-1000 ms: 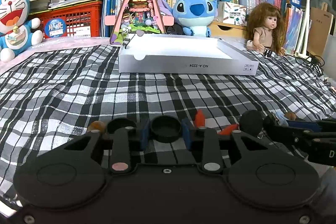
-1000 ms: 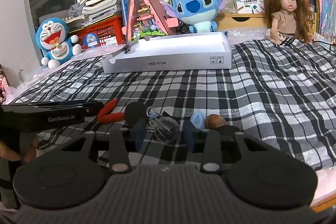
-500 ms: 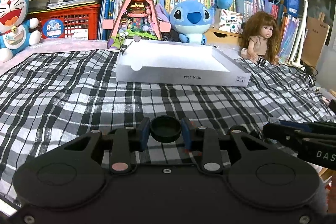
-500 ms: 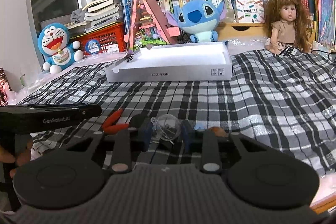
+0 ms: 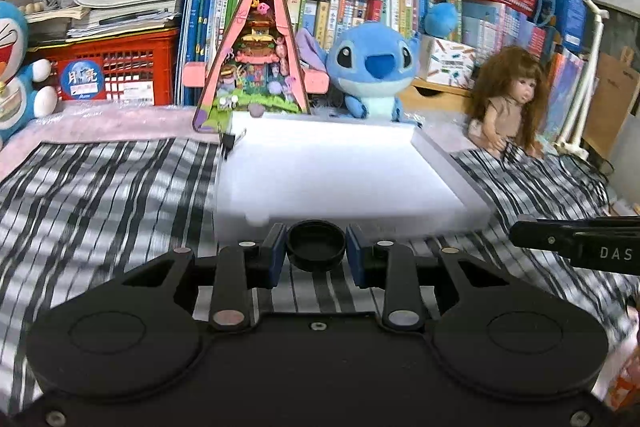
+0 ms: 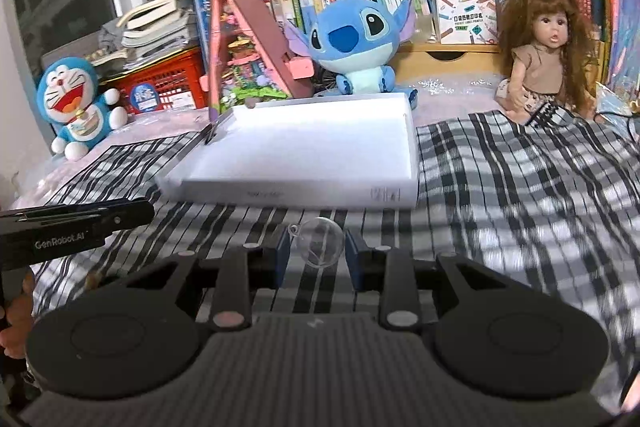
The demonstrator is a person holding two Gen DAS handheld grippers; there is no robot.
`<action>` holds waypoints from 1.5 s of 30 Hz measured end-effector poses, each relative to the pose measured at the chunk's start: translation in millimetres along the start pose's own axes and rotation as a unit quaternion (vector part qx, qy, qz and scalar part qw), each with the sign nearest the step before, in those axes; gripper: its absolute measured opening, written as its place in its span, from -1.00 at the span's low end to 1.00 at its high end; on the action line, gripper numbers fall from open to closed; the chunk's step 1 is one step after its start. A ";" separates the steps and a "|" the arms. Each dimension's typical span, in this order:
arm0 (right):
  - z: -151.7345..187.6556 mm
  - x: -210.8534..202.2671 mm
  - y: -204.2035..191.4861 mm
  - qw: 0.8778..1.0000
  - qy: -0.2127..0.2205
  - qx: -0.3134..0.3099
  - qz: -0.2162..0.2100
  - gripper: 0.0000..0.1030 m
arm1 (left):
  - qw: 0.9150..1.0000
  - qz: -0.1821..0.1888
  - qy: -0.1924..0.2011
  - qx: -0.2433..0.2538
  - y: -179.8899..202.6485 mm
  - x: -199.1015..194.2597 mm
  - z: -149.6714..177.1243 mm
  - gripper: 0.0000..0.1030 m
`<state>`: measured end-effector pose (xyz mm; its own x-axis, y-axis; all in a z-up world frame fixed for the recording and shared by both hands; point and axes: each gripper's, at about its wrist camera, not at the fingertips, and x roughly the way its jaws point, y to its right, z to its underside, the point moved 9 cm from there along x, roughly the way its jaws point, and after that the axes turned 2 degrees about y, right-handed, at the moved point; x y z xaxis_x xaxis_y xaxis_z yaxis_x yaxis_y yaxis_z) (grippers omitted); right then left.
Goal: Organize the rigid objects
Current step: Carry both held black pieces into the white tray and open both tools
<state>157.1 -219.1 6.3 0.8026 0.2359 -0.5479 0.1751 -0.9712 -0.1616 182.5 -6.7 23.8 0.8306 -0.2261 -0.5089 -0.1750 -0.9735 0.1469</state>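
— What has the left gripper got?

— A round black cap, pinched between the two blue pads. It sits low in the middle of the left wrist view with its open side turned up; you can see the rim and the hollow inside. Being round, it has no long axis to speak of. The fingers stand narrow, just the cap's width apart.

— And the right one?

— The right gripper is closed on a clear plastic ball, pads on either side. There is a tiny loop on the ball, at its upper left in the picture. Same place in its view: low centre, above the checked black-and-white cloth.

— Where's the box?

— The white shallow box lies on the cloth just beyond both grippers, open side up, its long axis running across the frame in the right wrist view. In the left view the cap overlaps its near edge.

— Can each see the other?

— Yes: the right gripper's black finger juts in at the right edge of the left view, the left one's at the left edge of the right view. Behind the box, the Stitch plush, a Doraemon plush and a doll.
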 end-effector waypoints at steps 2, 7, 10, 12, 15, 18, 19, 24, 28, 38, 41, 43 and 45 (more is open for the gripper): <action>-15.0 11.1 2.9 1.000 -0.013 -0.005 0.003 -0.31 | 1.000 0.008 -0.014 -0.003 0.9 16.4 -14.8 -0.41; -40.9 46.8 9.6 0.998 -0.062 -0.001 0.011 -0.31 | 0.998 0.020 -0.060 -0.025 1.0 63.2 -39.4 -0.41; -46.4 70.4 10.8 0.996 -0.091 -0.008 0.023 -0.31 | 0.996 0.013 -0.082 -0.028 2.0 88.6 -41.1 -0.41; -46.3 84.7 10.1 0.993 -0.109 -0.014 0.030 -0.31 | 0.995 0.007 -0.096 -0.024 2.6 103.7 -38.9 -0.41; -43.1 103.2 7.8 0.990 -0.138 -0.021 0.035 -0.31 | 0.993 -0.001 -0.113 -0.031 1.0 119.9 -30.1 -0.41; -39.9 117.9 8.5 0.986 -0.155 -0.030 0.048 -0.31 | 0.991 -0.009 -0.127 -0.037 -2.3 131.8 -23.2 -0.41; -39.3 121.9 9.4 0.985 -0.159 -0.030 0.053 -0.31 | 0.991 -0.012 -0.130 -0.035 -3.1 134.9 -21.5 -0.41; -36.6 138.6 14.2 0.982 -0.177 -0.030 0.063 -0.30 | 0.990 -0.022 -0.140 -0.024 -4.8 145.4 -15.1 -0.41; -33.2 148.3 17.5 0.980 -0.185 -0.029 0.072 -0.31 | 0.989 -0.028 -0.144 -0.019 -5.2 150.6 -10.0 -0.41; -28.0 156.3 18.1 0.978 -0.193 -0.033 0.077 -0.25 | 0.990 -0.034 -0.138 -0.008 -3.8 152.7 -7.2 -0.41; -25.9 158.0 17.1 0.977 -0.197 -0.035 0.076 -0.23 | 0.990 -0.035 -0.136 -0.002 -2.8 153.2 -6.9 -0.40; -25.4 158.6 16.8 0.977 -0.196 -0.036 0.077 -0.20 | 0.990 -0.035 -0.135 0.001 -2.0 153.3 -7.0 -0.41; -25.9 158.6 17.2 0.977 -0.195 -0.036 0.076 -0.18 | 0.991 -0.036 -0.132 0.013 -0.5 152.7 -7.8 -0.34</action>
<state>302.2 -199.2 -62.1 0.5458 0.0691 -0.8351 0.1210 -0.9926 -0.0031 313.6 -40.5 -47.4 0.6750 -0.1537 -0.7216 -0.1363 -0.9872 0.0828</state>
